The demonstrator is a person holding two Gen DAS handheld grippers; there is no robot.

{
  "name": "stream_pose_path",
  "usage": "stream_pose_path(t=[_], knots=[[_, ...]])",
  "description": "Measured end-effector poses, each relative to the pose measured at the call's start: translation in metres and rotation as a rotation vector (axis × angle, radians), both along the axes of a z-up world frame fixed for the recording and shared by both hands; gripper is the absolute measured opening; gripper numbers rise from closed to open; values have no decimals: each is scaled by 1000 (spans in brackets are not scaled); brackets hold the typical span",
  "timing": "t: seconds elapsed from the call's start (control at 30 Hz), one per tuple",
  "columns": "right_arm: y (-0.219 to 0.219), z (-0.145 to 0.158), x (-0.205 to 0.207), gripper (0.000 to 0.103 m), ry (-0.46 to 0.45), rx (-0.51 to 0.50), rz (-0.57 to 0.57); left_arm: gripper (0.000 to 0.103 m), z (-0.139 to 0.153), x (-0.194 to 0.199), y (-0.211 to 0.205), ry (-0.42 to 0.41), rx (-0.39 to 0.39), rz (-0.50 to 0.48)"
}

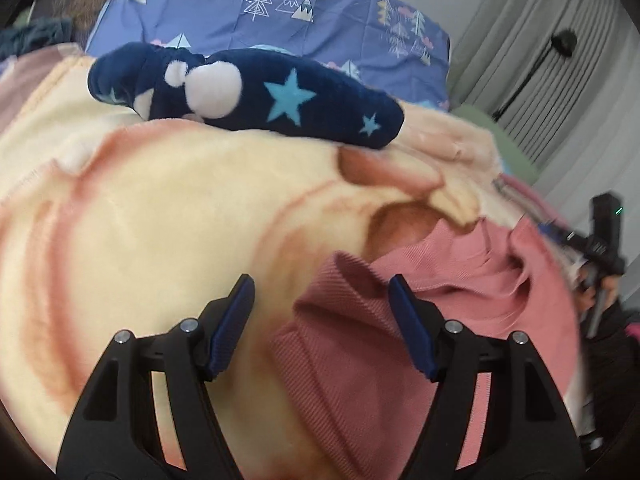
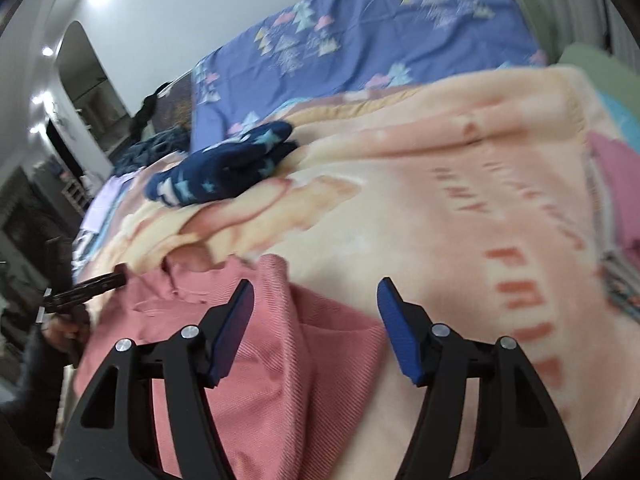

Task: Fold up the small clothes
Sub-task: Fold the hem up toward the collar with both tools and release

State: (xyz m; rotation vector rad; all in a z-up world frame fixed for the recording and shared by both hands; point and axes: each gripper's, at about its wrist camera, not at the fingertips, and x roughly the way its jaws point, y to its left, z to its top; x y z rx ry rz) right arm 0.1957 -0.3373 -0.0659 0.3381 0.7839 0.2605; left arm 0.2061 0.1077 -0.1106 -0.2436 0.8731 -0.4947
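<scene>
A broad stretch of the peach blanket (image 1: 168,208) is lying bare ahead of the left gripper (image 1: 322,292), giving open passage. Far across it, the navy star garment (image 1: 256,96) is blocking the way toward the blue sheet (image 1: 280,12). The pink garment (image 2: 264,340) is bunching under the right gripper (image 2: 316,296), with bare blanket lying open beside it.

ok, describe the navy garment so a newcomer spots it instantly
Start at the cream and peach blanket covering the bed. At its far side, just before the purple tree-print sheet, lies a folded navy fleece garment. Unlike the pink ribbed top nearby, it carries light-blue stars.
</scene>
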Motion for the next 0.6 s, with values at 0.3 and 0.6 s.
stream_pose_path(t=[0.3, 0.6], knots=[[46, -1, 22, 2, 46, -156, 98, 72, 38, -22, 7, -108, -42, -56], [-19, -23, 8, 3, 64, 76, -127, 73, 16, -25, -18, -81, 90, -200]])
